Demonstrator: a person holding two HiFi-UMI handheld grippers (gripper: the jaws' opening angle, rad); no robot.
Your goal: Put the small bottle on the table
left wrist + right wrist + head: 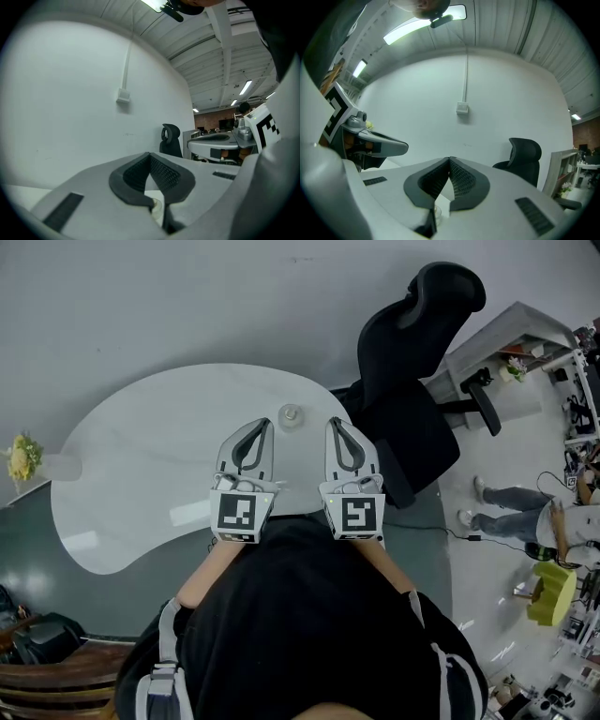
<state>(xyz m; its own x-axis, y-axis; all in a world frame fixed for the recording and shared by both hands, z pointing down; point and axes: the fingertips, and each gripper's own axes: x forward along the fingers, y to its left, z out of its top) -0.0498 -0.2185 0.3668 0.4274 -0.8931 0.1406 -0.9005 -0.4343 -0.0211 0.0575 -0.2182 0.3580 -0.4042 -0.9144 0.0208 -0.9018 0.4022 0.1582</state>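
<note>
Jaws clenched empty on our left gripper (261,425) and right gripper (335,421). Just ahead, the small bottle (290,415) stands on the surface (141,456); done, we judge.

**Worktop** (141,474): 1 unit, white, glossy, kidney-shaped with rounded edges. Pale light reflections show at 6 and 8 o'clock of its surface.

**On it:** 1 small bottle (290,415), clear, upright, seen from above. It stands at 2 o'clock from the worktop's centre, near the far right edge.

**At the edge:** 1 bunch of yellow flowers (19,457) at 9 o'clock, beside the left end. Whether it rests on the worktop cannot be told.
</note>
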